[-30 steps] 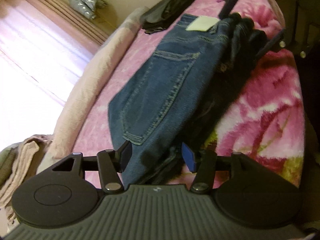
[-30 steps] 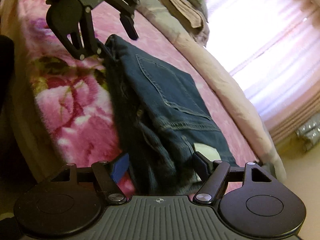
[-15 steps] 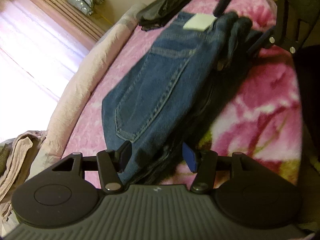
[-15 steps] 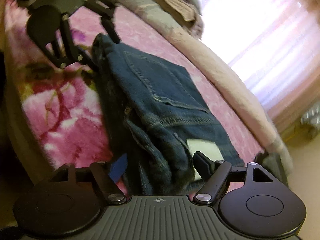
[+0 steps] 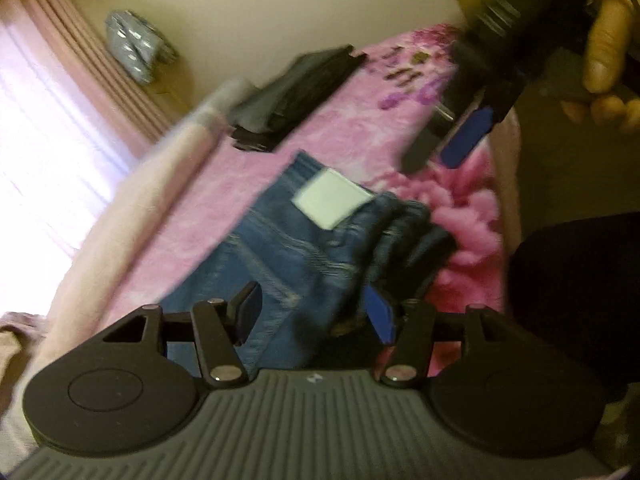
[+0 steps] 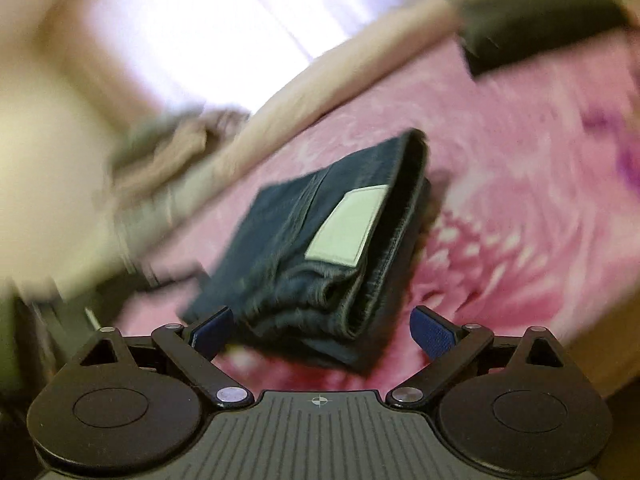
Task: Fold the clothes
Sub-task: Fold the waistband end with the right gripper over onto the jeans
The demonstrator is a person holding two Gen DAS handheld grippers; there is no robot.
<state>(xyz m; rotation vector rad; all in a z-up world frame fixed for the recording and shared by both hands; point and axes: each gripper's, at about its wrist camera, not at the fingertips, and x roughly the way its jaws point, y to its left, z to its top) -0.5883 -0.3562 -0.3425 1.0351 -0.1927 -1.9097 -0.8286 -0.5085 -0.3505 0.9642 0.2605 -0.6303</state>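
The left gripper [image 5: 314,314] stands with its jaws spread apart and nothing clamped between them; the folded dark blue denim jeans [image 5: 288,248] lie just ahead of and partly between its blue-padded fingertips, their stacked folded edges bunched toward the right-hand fingertip. The right gripper [image 6: 322,330] likewise holds its jaws wide, gripping nothing, with the jeans [image 6: 320,240] lying just beyond the gap between its fingers, apart from both pads as far as the blur allows. A pale rectangular waistband patch [image 6: 348,224] faces up on the top layer of the bundle. The jeans rest on a pink floral plush blanket [image 6: 500,208], which spreads out past both sets of jaws. From the left wrist view, the right gripper [image 5: 444,144] hangs above the blanket beyond the jeans, held by a person's hand [image 5: 608,48]. Farther off lies a folded dark grey garment [image 5: 292,96], and a pale rolled blanket edge [image 5: 132,200] runs along the far side.
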